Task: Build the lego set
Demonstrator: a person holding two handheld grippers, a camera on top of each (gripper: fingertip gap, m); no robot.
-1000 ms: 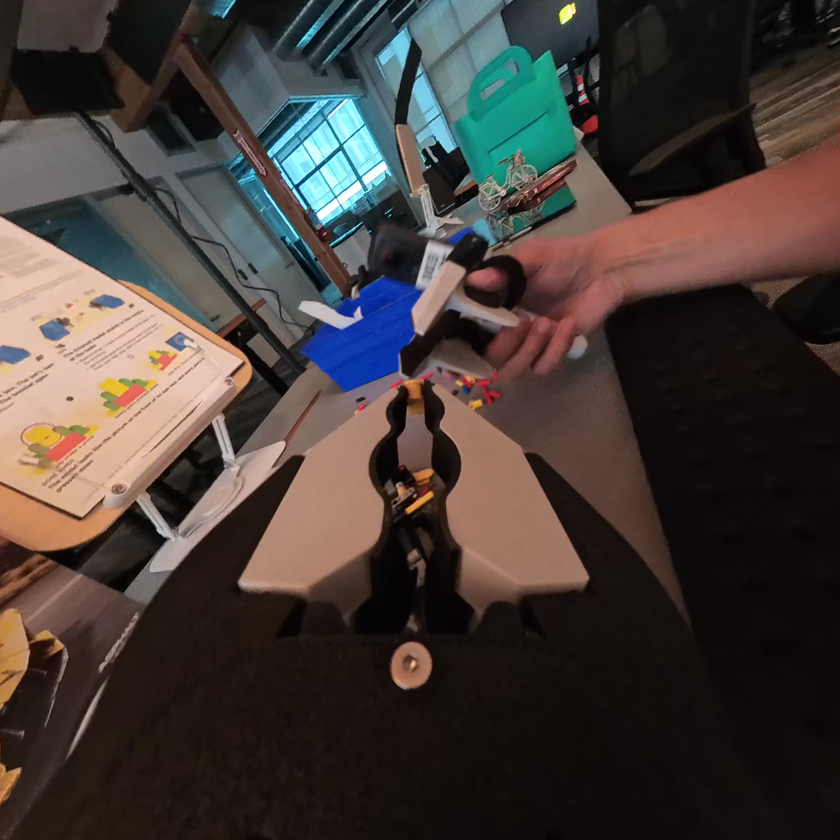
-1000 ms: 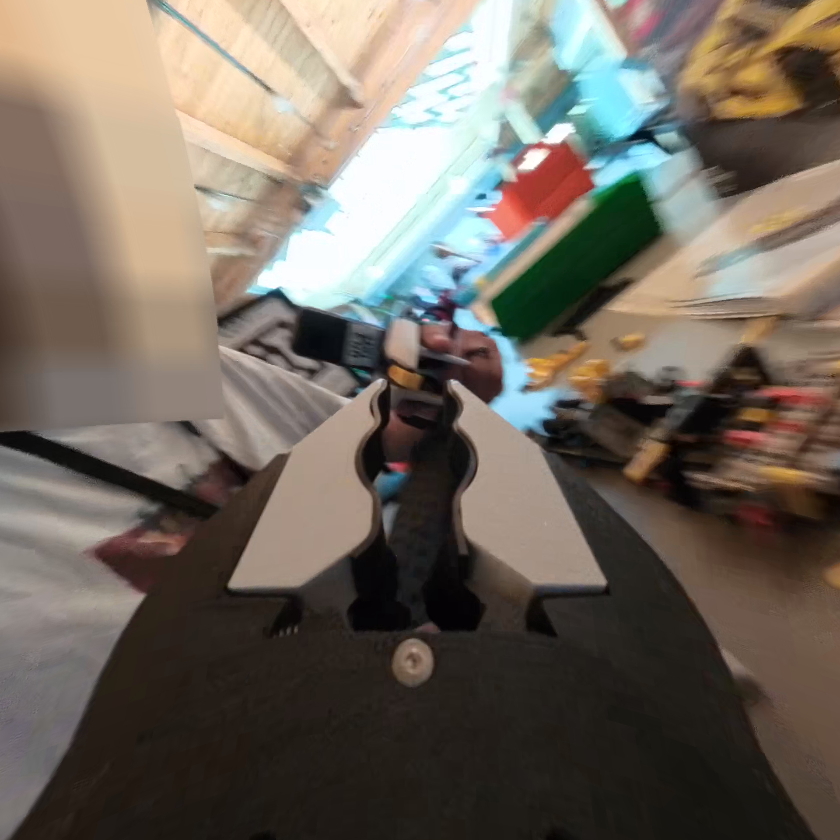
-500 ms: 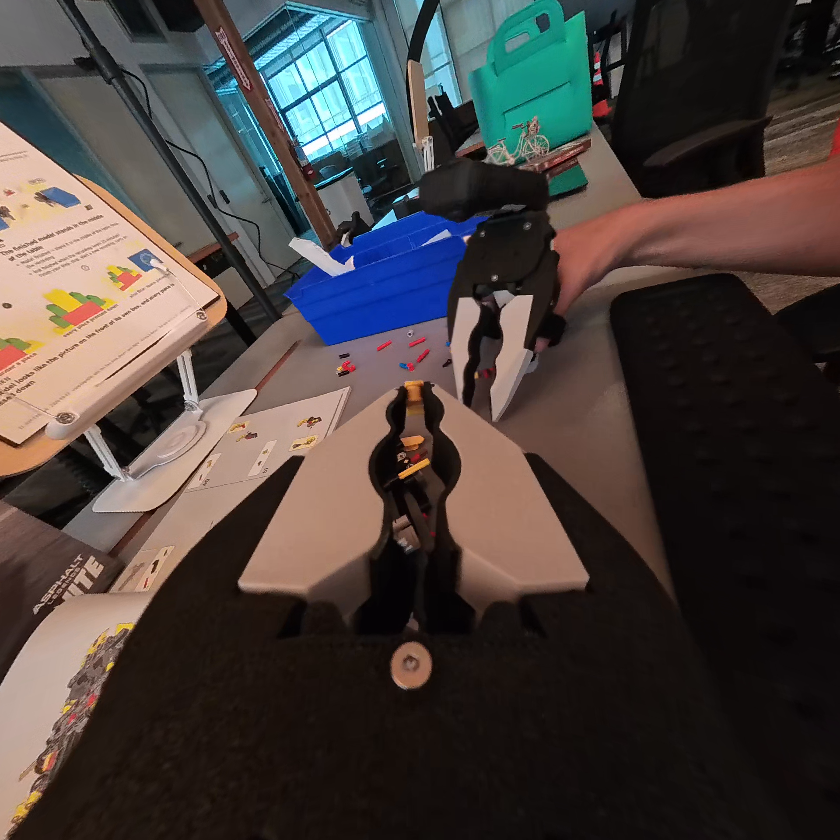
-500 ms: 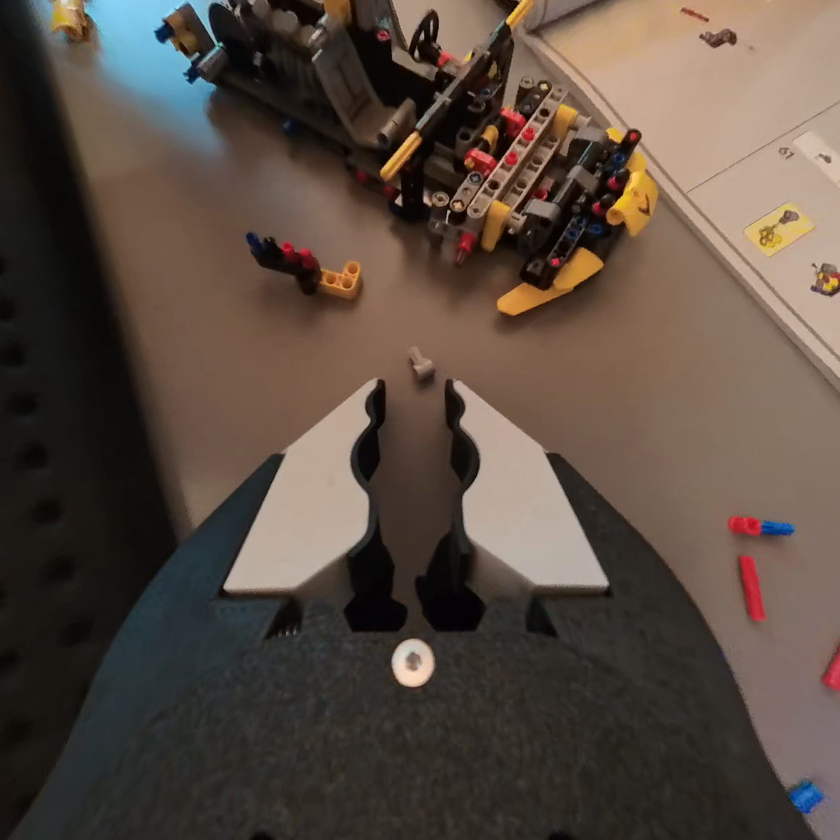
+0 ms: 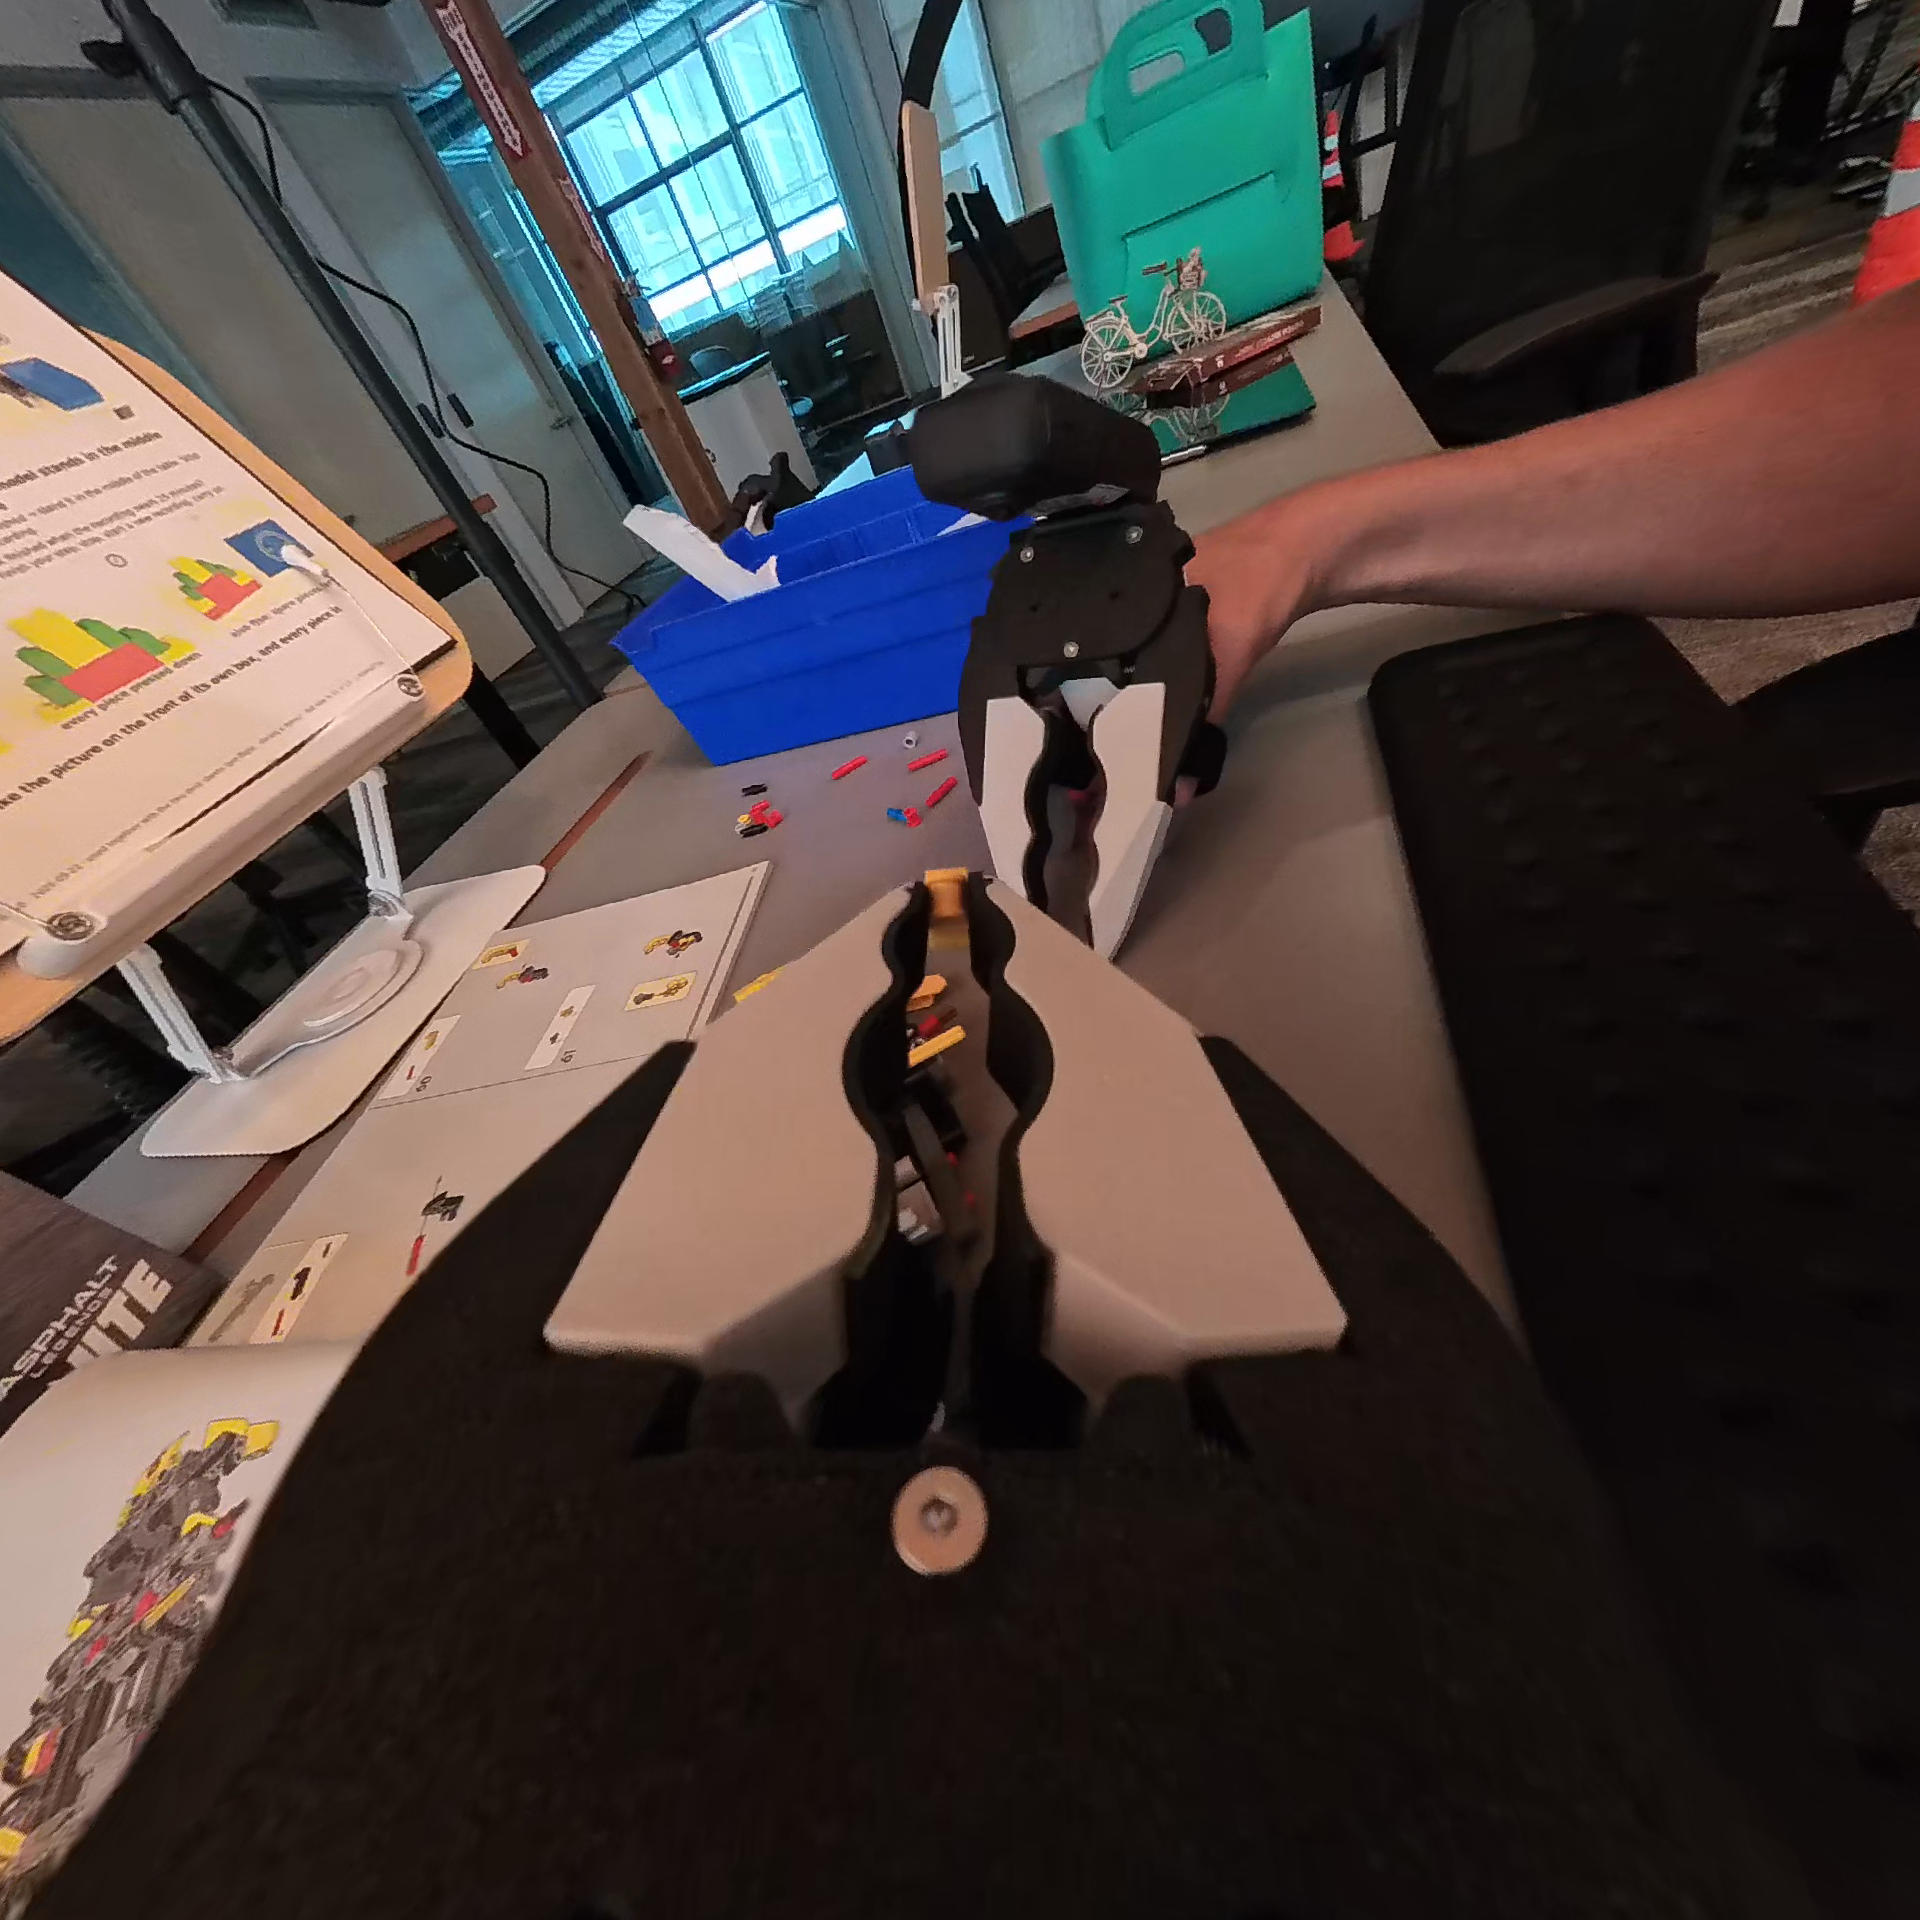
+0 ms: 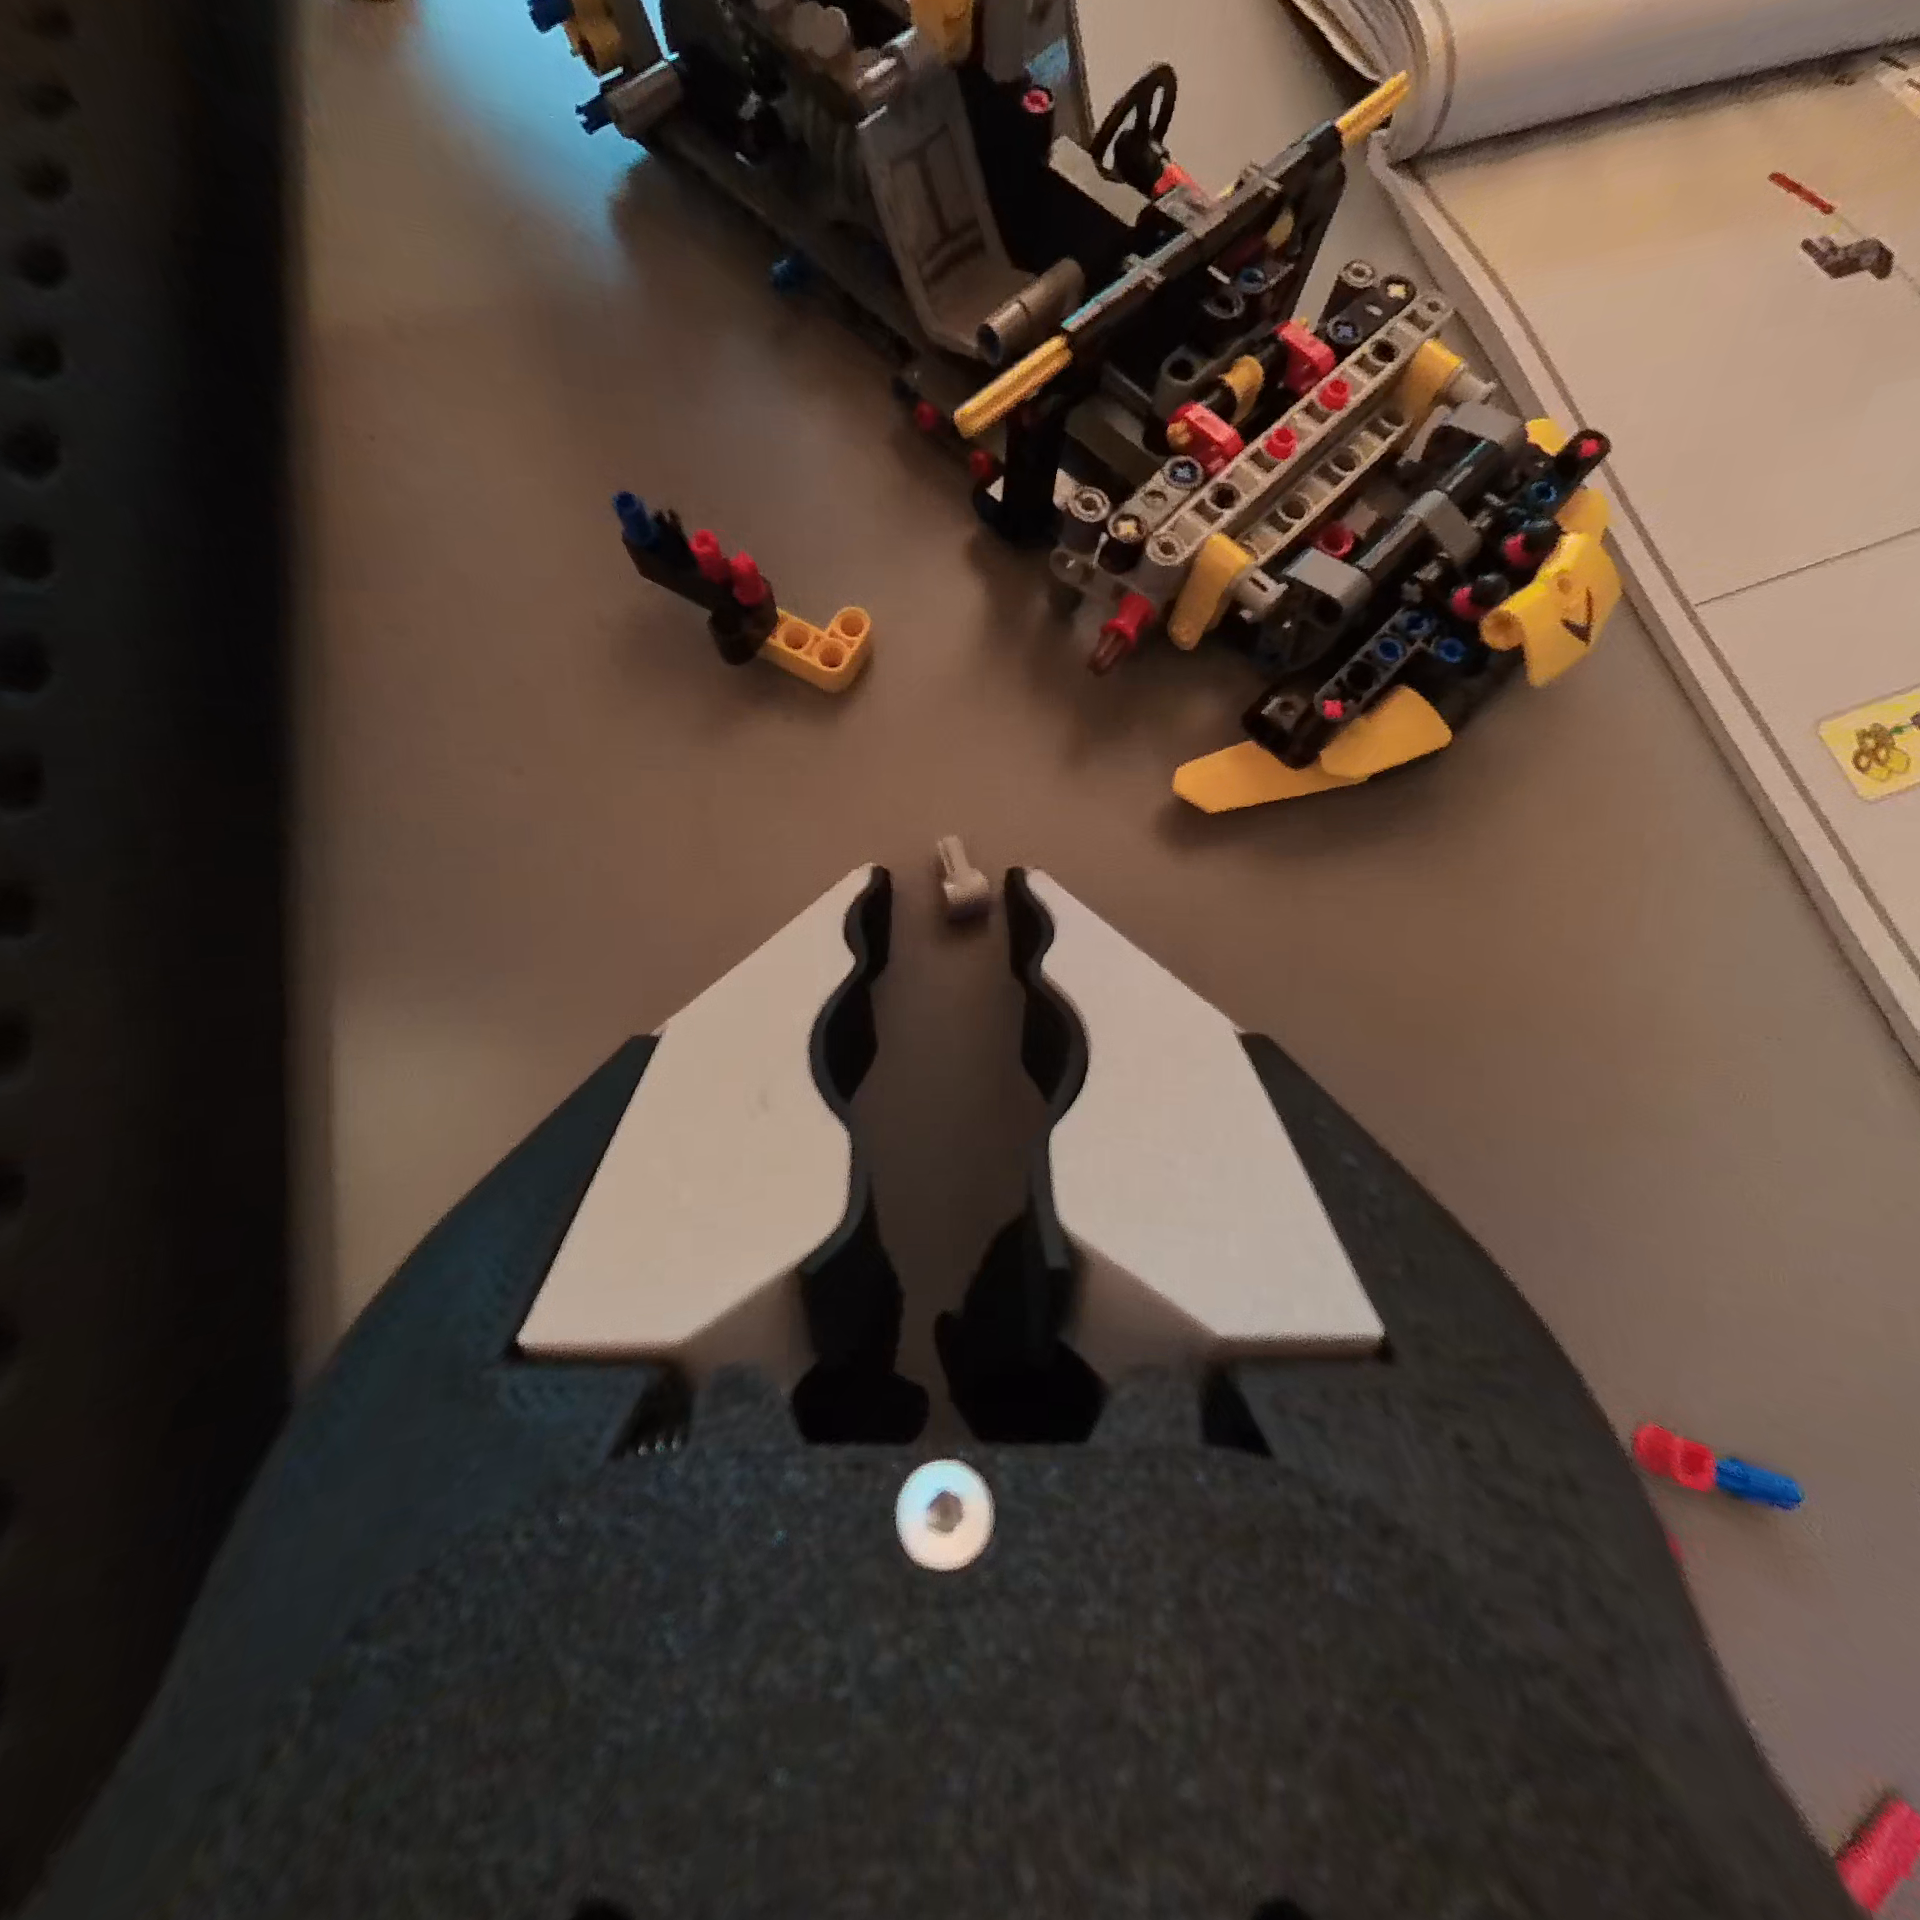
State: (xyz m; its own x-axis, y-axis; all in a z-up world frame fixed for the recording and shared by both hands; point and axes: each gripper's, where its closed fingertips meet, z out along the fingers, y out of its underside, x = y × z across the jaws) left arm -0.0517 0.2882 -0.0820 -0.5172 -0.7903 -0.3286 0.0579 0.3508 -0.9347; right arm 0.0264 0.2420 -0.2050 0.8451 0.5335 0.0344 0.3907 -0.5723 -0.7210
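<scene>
Matte grey counter point(image 6: 644, 935), smooth and bare in the centre of the right wrist view, with a black perforated pad point(image 6: 125, 727) along the left edge. In the left wrist view, a glossy blue plastic bin point(image 5: 831, 644) of rectangular form sits at upper centre; a printed instruction sheet on a rounded wooden stand point(image 5: 208, 644) with white metal legs fills the left edge; flat paper pages point(image 5: 582, 987) with small printed figures lie at centre left.

Partly built lego vehicle point(image 6: 1195, 416), upper right of the right wrist view: a dense frame of grey and black perforated beams, red and blue pins, yellow curved panels and a small black steering wheel, resting on the counter.

Left tongs point(image 5: 945, 894), lower centre of the left wrist view: pale grey faceted fingers with black wavy inner edges, clamped at the tips on a small yellow lego piece point(image 5: 943, 891).

Right tongs point(image 6: 948, 883), lower centre of the right wrist view: fingers apart, gripping nothing, tips low over the counter.

Small subassembly point(image 6: 748, 603), centre left: a yellow L-shaped holed piece joined to black, red and blue pins.

Small grey pin point(image 6: 958, 883): short and stubby, lying on the counter between the right tongs' tips, touching neither.
</scene>
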